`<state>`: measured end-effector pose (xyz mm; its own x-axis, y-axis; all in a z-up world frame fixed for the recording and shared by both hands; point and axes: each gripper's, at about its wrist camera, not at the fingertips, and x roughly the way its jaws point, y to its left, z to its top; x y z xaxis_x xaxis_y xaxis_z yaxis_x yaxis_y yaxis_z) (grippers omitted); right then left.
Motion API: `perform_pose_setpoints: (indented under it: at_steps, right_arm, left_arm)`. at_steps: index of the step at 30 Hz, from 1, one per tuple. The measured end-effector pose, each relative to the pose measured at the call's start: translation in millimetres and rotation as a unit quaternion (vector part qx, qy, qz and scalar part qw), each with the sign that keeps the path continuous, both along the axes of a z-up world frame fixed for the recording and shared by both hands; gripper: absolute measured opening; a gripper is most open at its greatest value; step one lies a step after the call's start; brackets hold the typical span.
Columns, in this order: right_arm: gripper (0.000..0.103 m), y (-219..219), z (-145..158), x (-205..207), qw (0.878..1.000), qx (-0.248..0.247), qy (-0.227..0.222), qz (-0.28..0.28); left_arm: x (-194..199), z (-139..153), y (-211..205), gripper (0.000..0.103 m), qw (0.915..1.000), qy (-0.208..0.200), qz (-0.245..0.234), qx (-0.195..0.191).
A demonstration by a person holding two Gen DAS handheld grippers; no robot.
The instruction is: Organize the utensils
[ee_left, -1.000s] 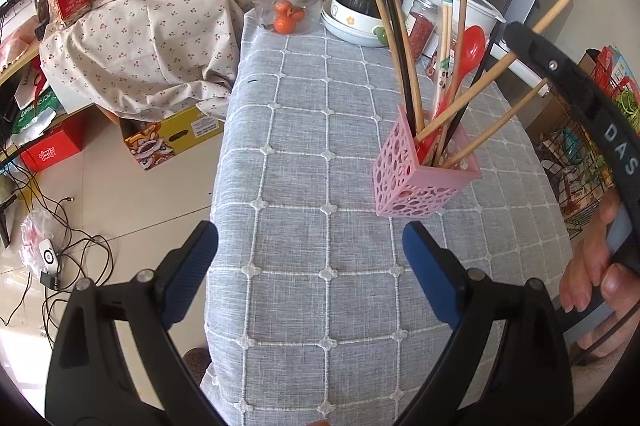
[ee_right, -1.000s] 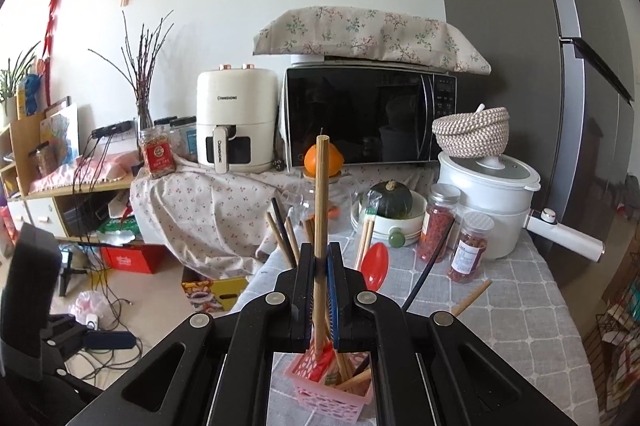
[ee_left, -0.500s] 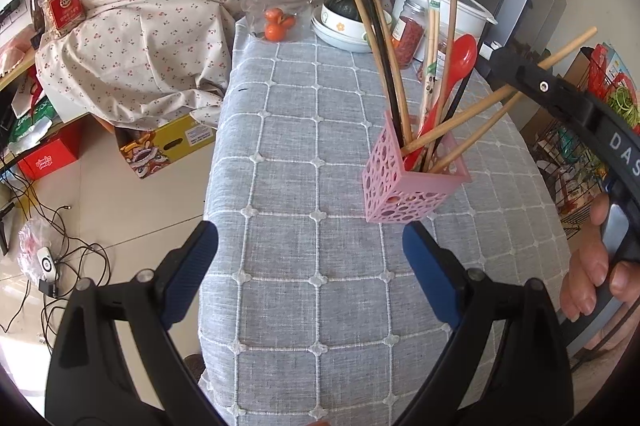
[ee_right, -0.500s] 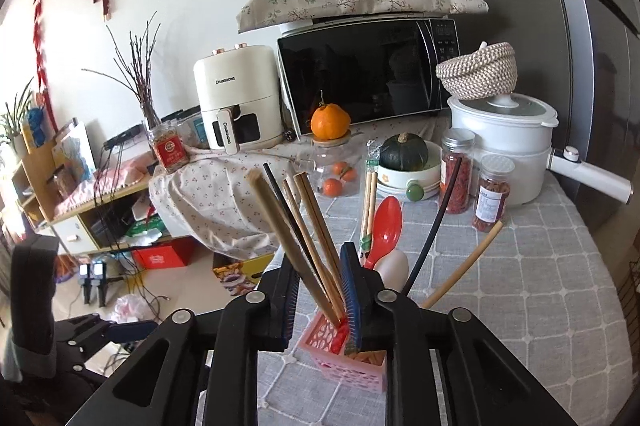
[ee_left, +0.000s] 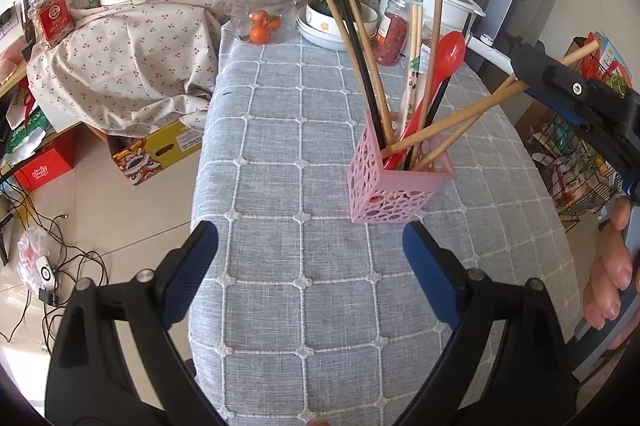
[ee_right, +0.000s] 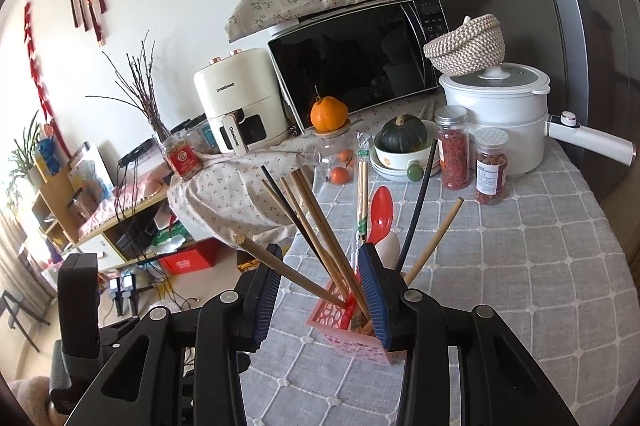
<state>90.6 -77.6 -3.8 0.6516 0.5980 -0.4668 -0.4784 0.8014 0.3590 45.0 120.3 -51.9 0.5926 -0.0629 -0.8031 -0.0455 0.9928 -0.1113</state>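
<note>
Grey checked tablecloth [ee_left: 304, 129] carries the pink perforated holder [ee_left: 394, 185], chopsticks and red spoon [ee_left: 444, 61] inside. Right gripper [ee_right: 320, 290] is opening around a leaning wooden chopstick [ee_right: 292, 272]; it should withdraw straight back without snagging. Left gripper [ee_left: 310, 258] gapes empty nearby.

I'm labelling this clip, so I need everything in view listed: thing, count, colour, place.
utensil holder: one, pink, on the grey checked tablecloth.
wooden chopsticks: several, tan, in the holder, leaning apart.
black chopsticks: two, in the holder.
spoon: one, red, in the holder.
wrapped chopsticks: one pair, in the holder.
orange: one, on a glass jar.
squash: one, dark green, in a white bowl.
spice jars: two, red contents, beside the white pot.
microwave: one, black, at the back.
air fryer: one, cream, left of the microwave.
left gripper: open, empty.
right gripper: jaws opening, a wooden chopstick between them.
</note>
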Motion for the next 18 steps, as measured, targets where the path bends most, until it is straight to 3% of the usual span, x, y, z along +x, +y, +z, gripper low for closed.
perform_pose_setpoints:
  at_steps: [1,2,3,6,14,18]
  right_arm:
    - [0.036,0.8,0.3,-0.5,1.000,-0.002,-0.001,0.001]
    - [0.017,1.6,0.5,-1.6,1.000,-0.002,-0.003,0.000]
    - [0.008,2.9,1.4,-2.4,1.000,-0.003,-0.008,0.002]
    - [0.008,7.6,5.2,-4.0,1.000,-0.008,-0.028,-0.002]
    - [0.005,42.7,18.9,-3.9,0.990,-0.089,-0.109,-0.018]
    - [0.005,60.2,10.8,6.4,0.987,-0.121,-0.107,-0.015]
  left_arm:
    - [-0.1,-0.4,0.0,0.093,1.0000,0.001,0.000,0.000]
    - [0.1,-0.5,0.0,0.093,1.0000,0.001,0.001,0.000]
    - [0.0,-0.6,0.1,0.093,1.0000,0.002,0.001,0.000]
    - [-0.6,-0.8,0.0,0.093,1.0000,0.002,0.000,0.001]
    - [-0.9,-1.9,3.0,0.093,1.0000,0.006,0.001,0.000]
    - [-1.9,-2.0,4.5,0.093,1.0000,0.005,0.002,-0.003]
